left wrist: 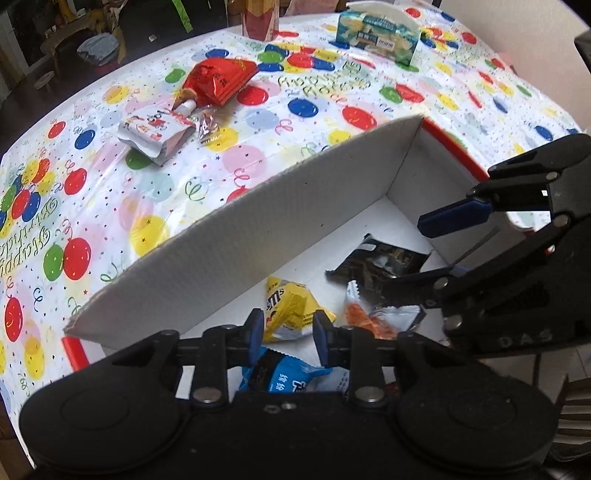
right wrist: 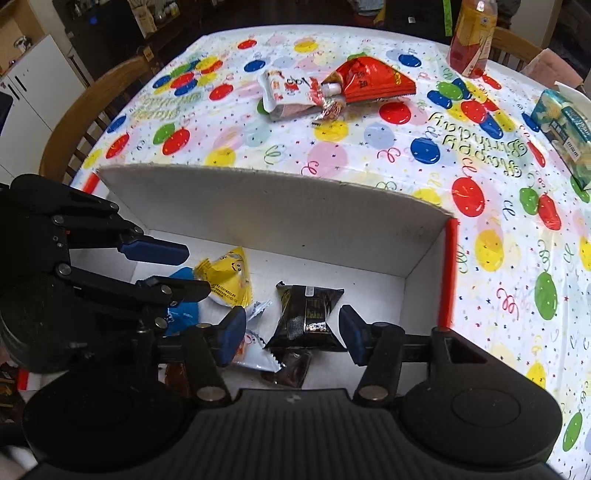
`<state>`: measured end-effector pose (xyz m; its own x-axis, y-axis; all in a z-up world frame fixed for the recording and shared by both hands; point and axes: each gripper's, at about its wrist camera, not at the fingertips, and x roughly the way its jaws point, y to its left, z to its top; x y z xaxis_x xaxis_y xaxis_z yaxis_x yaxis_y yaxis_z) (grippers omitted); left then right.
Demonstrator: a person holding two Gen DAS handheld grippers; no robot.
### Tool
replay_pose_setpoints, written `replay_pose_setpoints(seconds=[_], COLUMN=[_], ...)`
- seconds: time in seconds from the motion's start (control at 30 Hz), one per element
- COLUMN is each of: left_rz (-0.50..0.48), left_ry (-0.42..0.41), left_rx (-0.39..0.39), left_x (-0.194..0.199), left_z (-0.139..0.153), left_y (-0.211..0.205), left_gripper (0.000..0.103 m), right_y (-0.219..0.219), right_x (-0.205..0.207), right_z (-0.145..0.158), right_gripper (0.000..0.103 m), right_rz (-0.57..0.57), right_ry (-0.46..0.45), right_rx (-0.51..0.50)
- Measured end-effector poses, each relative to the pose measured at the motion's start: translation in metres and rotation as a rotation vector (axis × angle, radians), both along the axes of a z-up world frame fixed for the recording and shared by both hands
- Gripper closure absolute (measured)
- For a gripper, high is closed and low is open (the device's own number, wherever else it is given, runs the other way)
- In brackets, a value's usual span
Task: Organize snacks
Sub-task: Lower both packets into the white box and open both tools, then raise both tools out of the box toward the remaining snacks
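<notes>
A white cardboard box [left wrist: 258, 229] [right wrist: 277, 210] with red outer edges holds several snacks: a yellow packet [left wrist: 288, 310] [right wrist: 229, 280], a black packet [left wrist: 384, 262] [right wrist: 306, 314], a blue packet [left wrist: 280, 376] [right wrist: 184, 314] and a white-and-orange packet [left wrist: 369, 314] [right wrist: 255, 350]. My left gripper [left wrist: 288, 336] [right wrist: 184, 269] hangs open over the box's left part, above the yellow and blue packets. My right gripper [right wrist: 291, 338] [left wrist: 424, 254] is open above the black packet. Neither holds anything.
Beyond the box, on the balloon tablecloth, lie a red packet [left wrist: 218, 79] [right wrist: 369, 81], a white spouted pouch [left wrist: 155, 133] [right wrist: 288, 92] and a small candy [left wrist: 208, 129] [right wrist: 328, 109]. A teal box [left wrist: 380, 37] [right wrist: 565, 129] and a bottle [left wrist: 258, 18] [right wrist: 472, 37] stand farther back. A wooden chair [right wrist: 85, 110] is at the table's edge.
</notes>
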<state>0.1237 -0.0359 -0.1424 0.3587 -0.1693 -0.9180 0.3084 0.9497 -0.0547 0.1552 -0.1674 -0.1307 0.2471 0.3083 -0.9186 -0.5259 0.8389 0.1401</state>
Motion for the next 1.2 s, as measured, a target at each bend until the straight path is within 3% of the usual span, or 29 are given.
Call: replay_pose_setpoints(seconds=[0.1, 0.17, 0.23, 0.37, 0.47, 0.7, 0.87, 1.2], left_rz=[-0.001, 0.001, 0.004, -0.007, 0.0, 0.015, 0.036, 0.085], left_ry=[-0.011, -0.024, -0.052, -0.1, -0.127, -0.208, -0.265, -0.346], left_rx=[-0.019, -0.032, -0.035, -0.037, -0.051, -0.05, -0.038, -0.004], left_x=[-0.005, -0.009, -0.014, -0.022, -0.025, -0.025, -0.018, 0.013], left_z=[0.009, 0.017, 0.025, 0.044, 0.057, 0.088, 0.107, 0.123], left_y=[0.002, 0.005, 0.006, 0.007, 0.009, 0.016, 0.019, 0.023], left_gripper=[0.071, 0.06, 0.04, 0.038, 0.036, 0.025, 0.019, 0.006], right_y=[-0.007, -0.011, -0.014, -0.019, -0.022, -0.028, -0.032, -0.038], right_x=[-0.003, -0.007, -0.011, -0.019, -0.023, -0.021, -0.005, 0.049], right_z=[0.01, 0.018, 0.027, 0.046, 0.062, 0.098, 0.118, 0.139], right_gripper=[0.048, 0.048, 0.048, 0.047, 0.037, 0.029, 0.023, 0.022], right_rz=[-0.011, -0.017, -0.016, -0.023, -0.024, -0.017, -0.031, -0.029], right_ry=[0.003, -0.002, -0.015, -0.043, -0.075, -0.131, -0.154, -0.177], right_rx=[0.028, 0.043, 0.056, 0.08, 0.096, 0.126, 0.132, 0.161])
